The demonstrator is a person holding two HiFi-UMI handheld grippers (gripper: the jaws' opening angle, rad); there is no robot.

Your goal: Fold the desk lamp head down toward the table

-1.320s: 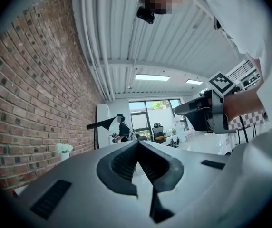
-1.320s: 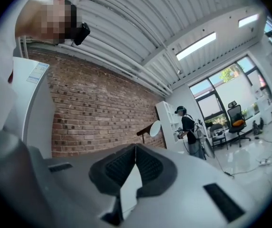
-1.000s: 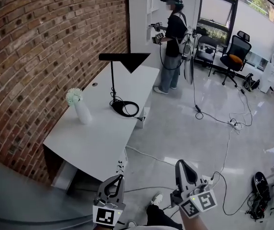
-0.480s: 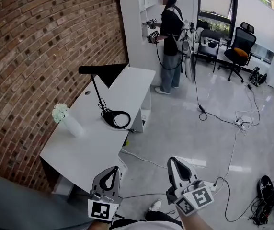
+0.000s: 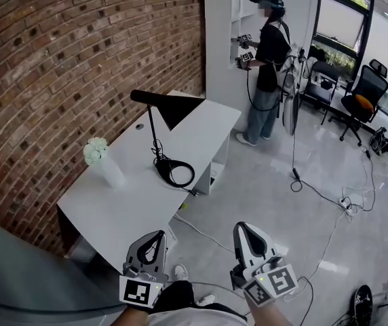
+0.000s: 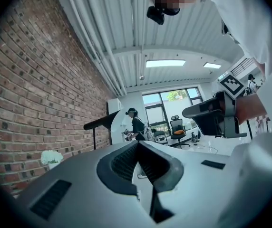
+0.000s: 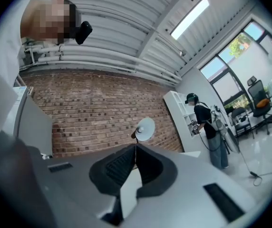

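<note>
The desk lamp [image 5: 173, 107] stands on the white table [image 5: 133, 202], head raised level, well ahead of our left gripper [image 5: 160, 236] and right gripper [image 5: 241, 228]. Both are clenched on nothing. Since a second ago we have shifted beside the table, and the lamp is unchanged.
</note>
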